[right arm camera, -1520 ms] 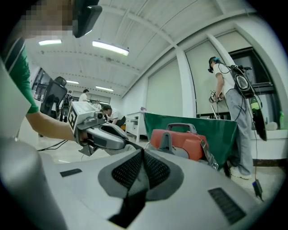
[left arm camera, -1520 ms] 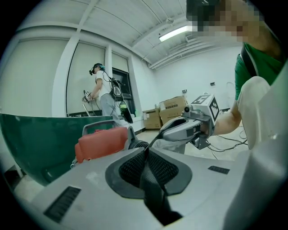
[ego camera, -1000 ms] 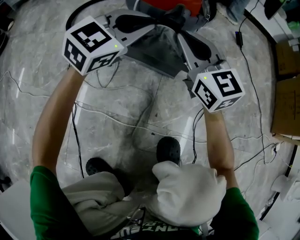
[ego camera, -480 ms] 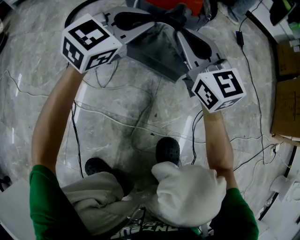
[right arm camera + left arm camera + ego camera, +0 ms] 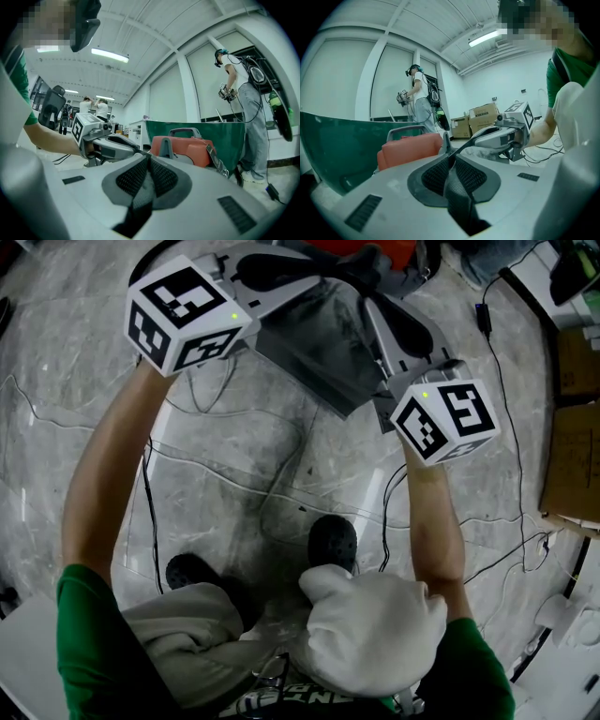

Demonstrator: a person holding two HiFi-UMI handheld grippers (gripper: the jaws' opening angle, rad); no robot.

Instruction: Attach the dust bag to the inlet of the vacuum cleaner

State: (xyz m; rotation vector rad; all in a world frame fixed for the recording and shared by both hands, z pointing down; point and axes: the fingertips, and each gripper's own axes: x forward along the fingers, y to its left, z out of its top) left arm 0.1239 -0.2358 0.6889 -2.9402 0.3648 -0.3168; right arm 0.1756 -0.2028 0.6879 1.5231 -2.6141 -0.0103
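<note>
Left hand-held gripper (image 5: 449,158): jaws pressed together, pinching a thin dark edge of the dust bag (image 5: 319,345). Its own view shows only a narrow strip of that edge running off ahead of the tips.
Right hand-held gripper (image 5: 149,162): jaws also closed on the bag's edge. The fabric between the pads is hard to make out.
Dust bag: dark grey, hanging spread between the two hand-held grippers, above the floor (image 5: 234,456). Its opening is not visible.
Vacuum cleaner (image 5: 186,143): orange-red body with a grey handle, just beyond both sets of jaws. The head view cuts it off at the top edge, and its inlet cannot be made out in any view.
Green panel (image 5: 208,129): directly behind the vacuum cleaner, what it belongs to unclear.
Bystander (image 5: 243,93): standing far beyond the right hand-held gripper, to its right, partly cut by the lens edge.
</note>
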